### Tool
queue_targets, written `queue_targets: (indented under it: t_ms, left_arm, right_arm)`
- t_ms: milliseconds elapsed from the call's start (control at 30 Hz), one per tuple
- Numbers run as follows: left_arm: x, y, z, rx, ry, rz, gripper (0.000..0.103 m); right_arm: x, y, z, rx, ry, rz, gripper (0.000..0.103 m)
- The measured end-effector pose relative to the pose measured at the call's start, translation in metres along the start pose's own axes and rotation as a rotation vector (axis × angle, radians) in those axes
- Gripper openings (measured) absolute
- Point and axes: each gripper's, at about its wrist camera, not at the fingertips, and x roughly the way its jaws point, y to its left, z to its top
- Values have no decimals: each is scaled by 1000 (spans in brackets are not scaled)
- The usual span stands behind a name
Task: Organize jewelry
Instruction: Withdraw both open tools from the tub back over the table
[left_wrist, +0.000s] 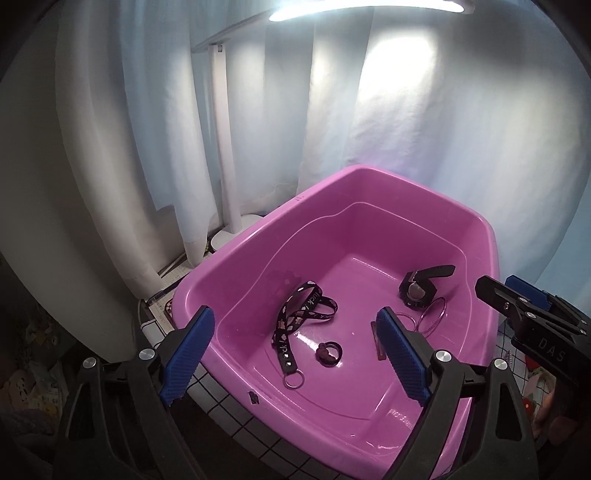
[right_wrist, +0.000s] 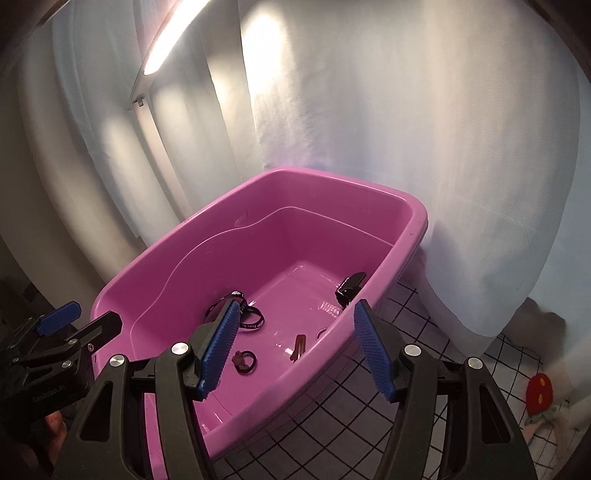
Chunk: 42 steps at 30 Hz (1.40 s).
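A pink plastic tub (left_wrist: 236, 254) (right_wrist: 155, 254) holds the jewelry. On its floor lie a black printed strap with a key ring (left_wrist: 301, 321) (right_wrist: 245, 315), a black watch (left_wrist: 419, 290) (right_wrist: 349, 286), thin wire hoops (left_wrist: 430, 314), a small dark ring piece (left_wrist: 328, 354) (right_wrist: 243, 360) and a brown hair clip (right_wrist: 298, 347). My left gripper (left_wrist: 295, 350) hangs open above the tub's near side with nothing between its blue pads. My right gripper (right_wrist: 293, 347) is open over the tub's right rim, empty, and its fingers (left_wrist: 517, 310) show at the right of the left wrist view.
White curtains hang close behind the tub. A white lamp stand (left_wrist: 225, 147) rises at the back left. The tub sits on a white cloth with a black grid (right_wrist: 369, 406). A red and green soft toy (right_wrist: 539, 391) lies at the right.
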Motion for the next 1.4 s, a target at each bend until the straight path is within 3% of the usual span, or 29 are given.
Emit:
queue_targets:
  t_ms: [100,267,800,1000,1400]
  left_arm:
    - [-18,-13,-7,24,-25,-29,88]
    - [-42,-42,-25,59,-47,-98,91]
    - [-87,-187,-108,204,26,-306,95]
    - [-84,-218,-139,203,75,-304,95]
    - [-56,-230,-179,155,173,-221,95]
  right_arm:
    - [-32,-17,-27,56,-71,-26,67]
    - [-82,-51,-73,100,-95,-87,67]
    - [-213,-185,-193,231,-13,-310,68]
    - [-235,-225,-216,256,7,-326,68]
    - [-231,-269,-244,257,61,-291,68]
